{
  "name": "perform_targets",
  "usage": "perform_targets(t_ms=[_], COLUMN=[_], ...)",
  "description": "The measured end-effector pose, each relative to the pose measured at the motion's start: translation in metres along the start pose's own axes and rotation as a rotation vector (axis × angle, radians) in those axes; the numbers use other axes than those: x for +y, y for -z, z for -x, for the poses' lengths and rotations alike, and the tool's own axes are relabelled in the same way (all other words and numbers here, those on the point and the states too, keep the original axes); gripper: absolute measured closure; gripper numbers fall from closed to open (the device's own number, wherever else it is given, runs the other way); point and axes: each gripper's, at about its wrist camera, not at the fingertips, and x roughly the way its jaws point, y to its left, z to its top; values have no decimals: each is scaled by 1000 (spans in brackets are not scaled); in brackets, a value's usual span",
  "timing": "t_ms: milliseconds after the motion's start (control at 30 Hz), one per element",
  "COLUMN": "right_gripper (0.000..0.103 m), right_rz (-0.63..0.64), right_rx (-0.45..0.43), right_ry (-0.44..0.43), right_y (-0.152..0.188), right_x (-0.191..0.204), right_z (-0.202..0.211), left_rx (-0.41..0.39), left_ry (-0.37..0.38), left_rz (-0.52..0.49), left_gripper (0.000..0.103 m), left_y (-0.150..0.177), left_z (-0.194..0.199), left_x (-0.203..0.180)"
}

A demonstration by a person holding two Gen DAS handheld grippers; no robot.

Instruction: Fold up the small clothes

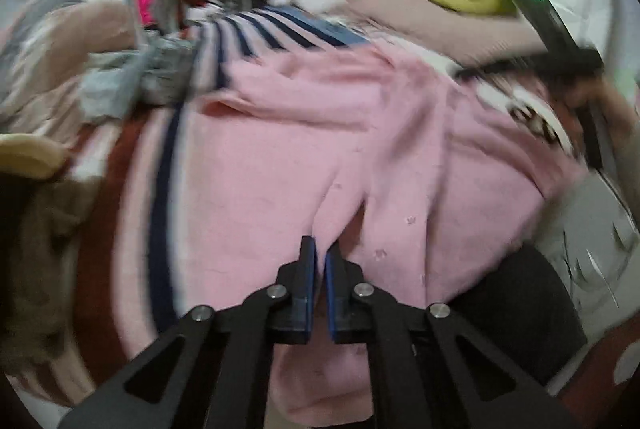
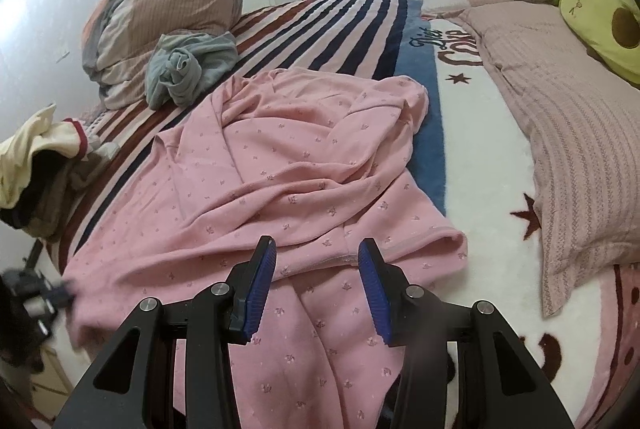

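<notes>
On the striped bed [image 2: 340,25], rumpled pink garment [image 2: 280,169]; left gripper [image 1: 320,257] pinching its fabric, right gripper [image 2: 316,261] spread above it.

Cursive lettering stands on the blanket [image 2: 448,101] that covers the bed, near its far end beside the pillow: a dark blue word on the blue band that seems to read "Diet", and below it a brown word on the white part that seems to read "Coke", its end hidden by the pillow's edge. In the left wrist view everything is blurred and nothing can be read.
</notes>
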Motion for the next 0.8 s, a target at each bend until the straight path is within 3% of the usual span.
perform_targets(t_ms=[133,300,400,600,700,733,767,800], right_gripper=[65,65,65,65,65,65,65,65], right_rz=[-4,-15,-26,-54,-67,-67,-65,-61], right_rx=[4,26,40,48,49,49,51,53], right_ry=[-1,13,29,48,44,41,37,33], right_y=[3,10,15,22,24,24,25,26], right_x=[0,0,-3,-10,-11,-9,-8,-6], right_z=[3,2,2,5,4,4,3,3], left_rx=[-22,-7,-16,-124,-75,-38,-6,10], left_ry=[-82,-124,-129,-125,-122,-122,-138,-149], left_rz=[31,-17,-59,-96,-139,-140,-130,-119], left_gripper=[100,100,100,100,98,90,73,65], left_y=[-5,-4,-15,-50,-51,-48,-41,-34], left_z=[10,-9,-16,6,-2,-8,-11,-11], left_x=[33,38,41,52,50,50,52,53])
